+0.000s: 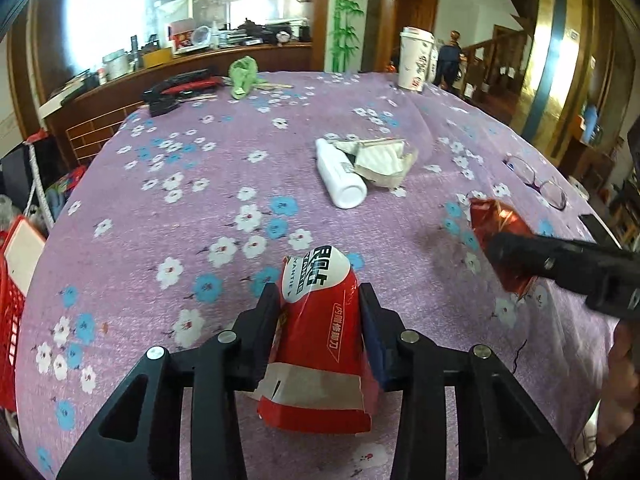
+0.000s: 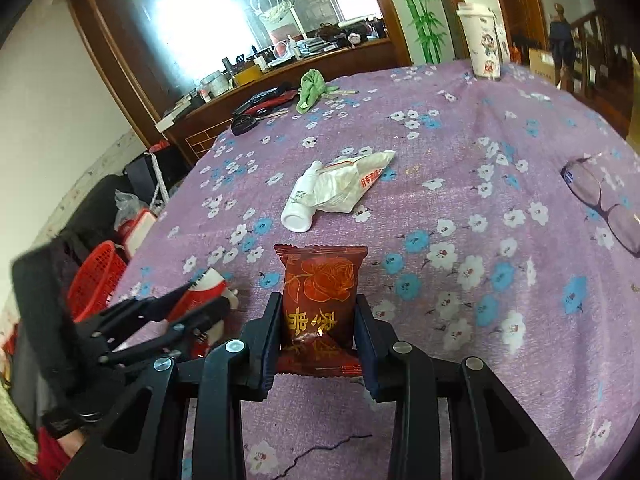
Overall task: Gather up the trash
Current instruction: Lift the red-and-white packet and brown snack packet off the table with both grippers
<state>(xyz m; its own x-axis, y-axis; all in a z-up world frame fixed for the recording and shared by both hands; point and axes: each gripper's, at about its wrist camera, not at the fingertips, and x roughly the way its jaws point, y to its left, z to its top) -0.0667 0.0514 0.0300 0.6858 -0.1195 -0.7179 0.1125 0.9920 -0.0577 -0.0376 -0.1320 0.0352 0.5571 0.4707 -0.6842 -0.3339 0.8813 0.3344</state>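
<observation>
Floral tablecloth (image 1: 200, 208): left gripper (image 1: 320, 296) clamping red-white pack (image 1: 316, 320), right gripper (image 2: 318, 308) pinching rose wrapper (image 2: 320, 284).

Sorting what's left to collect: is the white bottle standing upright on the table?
No, the white bottle lies on its side on the tablecloth, against a crumpled wrapper.
</observation>
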